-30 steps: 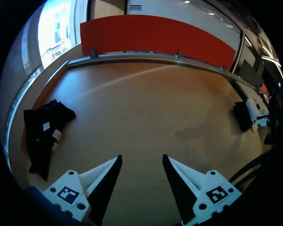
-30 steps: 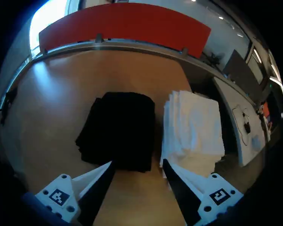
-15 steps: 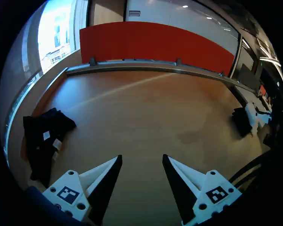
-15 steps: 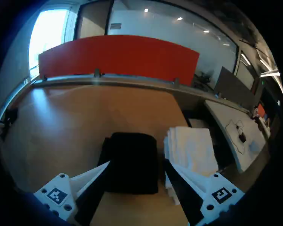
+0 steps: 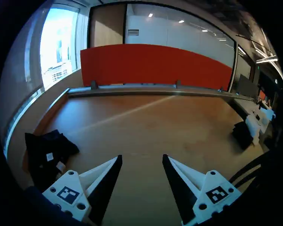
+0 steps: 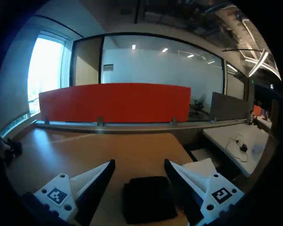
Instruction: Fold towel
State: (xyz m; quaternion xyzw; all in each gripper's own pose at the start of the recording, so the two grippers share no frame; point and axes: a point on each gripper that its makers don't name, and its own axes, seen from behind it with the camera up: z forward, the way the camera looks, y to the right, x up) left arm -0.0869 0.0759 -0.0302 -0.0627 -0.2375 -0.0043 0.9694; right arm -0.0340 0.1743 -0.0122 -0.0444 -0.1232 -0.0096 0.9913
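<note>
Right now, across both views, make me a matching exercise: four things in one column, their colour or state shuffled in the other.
Things:
1 loose towel
2 divider panel
3 folded towel
4 left tongs

States:
a red, upright
b open, holding nothing
c black, squared flat
d black, crumpled

Pairs: 1-d, 2-a, 3-c, 4-b

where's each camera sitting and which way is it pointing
Left gripper view: rides on the left gripper, looking across the wooden table to the red divider; its own open fingers show, with a crumpled dark towel at left.
Right gripper view: rides on the right gripper, facing level toward the red divider; its open fingers frame a folded black towel.
Shared: wooden table, red divider, folded black towel.
</note>
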